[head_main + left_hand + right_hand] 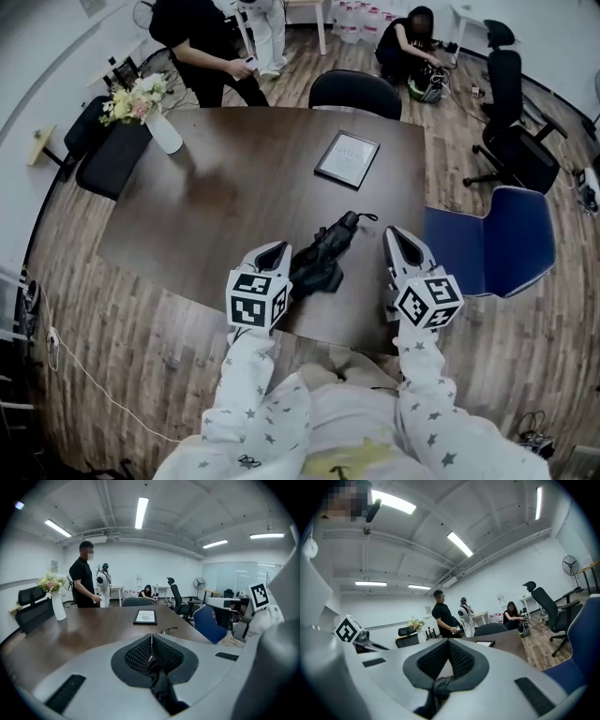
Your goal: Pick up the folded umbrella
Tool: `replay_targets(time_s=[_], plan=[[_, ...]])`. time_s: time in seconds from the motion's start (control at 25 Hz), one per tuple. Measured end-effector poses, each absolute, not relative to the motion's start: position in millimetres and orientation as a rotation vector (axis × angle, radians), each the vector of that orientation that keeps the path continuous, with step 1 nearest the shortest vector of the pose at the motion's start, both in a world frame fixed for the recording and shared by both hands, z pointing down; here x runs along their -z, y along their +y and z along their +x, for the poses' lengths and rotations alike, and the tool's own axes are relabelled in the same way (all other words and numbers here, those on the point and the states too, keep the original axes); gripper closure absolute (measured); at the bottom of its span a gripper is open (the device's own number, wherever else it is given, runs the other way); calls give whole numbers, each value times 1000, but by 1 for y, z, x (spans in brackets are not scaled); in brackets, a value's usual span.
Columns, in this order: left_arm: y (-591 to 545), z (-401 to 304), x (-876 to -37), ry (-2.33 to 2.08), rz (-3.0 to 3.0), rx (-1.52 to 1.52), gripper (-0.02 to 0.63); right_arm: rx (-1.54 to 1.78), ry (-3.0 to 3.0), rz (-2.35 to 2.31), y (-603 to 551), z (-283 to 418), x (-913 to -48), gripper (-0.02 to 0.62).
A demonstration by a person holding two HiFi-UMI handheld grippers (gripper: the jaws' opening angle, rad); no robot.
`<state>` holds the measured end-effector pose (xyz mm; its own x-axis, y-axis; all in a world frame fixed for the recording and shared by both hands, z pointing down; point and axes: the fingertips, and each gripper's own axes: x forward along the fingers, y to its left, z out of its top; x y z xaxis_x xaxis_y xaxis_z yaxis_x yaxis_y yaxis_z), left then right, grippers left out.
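Observation:
The folded black umbrella (323,255) lies on the dark brown table (216,187) near its front edge, with its handle and strap loop pointing to the far right. My left gripper (278,249) is just left of the umbrella's bundled end, its jaws shut; whether it touches the fabric I cannot tell. From the left gripper view the shut left gripper (151,637) hides most of the umbrella, and only the strap loop (169,631) shows past it. To the umbrella's right, apart from it, my right gripper (398,234) is over the table. The right gripper (449,641) also has its jaws shut.
A framed sheet (347,157) lies at the table's far right, and a white vase of flowers (155,112) stands at the far left corner. A blue chair (502,244) is right of the table, a black chair (356,92) behind it. A person (202,42) stands beyond the table.

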<state>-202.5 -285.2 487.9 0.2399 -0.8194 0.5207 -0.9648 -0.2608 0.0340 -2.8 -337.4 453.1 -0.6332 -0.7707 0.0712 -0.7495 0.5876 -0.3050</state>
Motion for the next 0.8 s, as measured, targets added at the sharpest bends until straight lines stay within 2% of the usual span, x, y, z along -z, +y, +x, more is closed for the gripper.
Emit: replay_targets(time_s=[0.2, 0.8], plan=[[-309, -188, -515, -1509, 2142, -706, 570, 529, 2734, -1345, -346, -2, -467, 574], [-350, -155, -607, -1066, 2058, -970, 324, 633, 2696, -1455, -368, -8, -496, 574]])
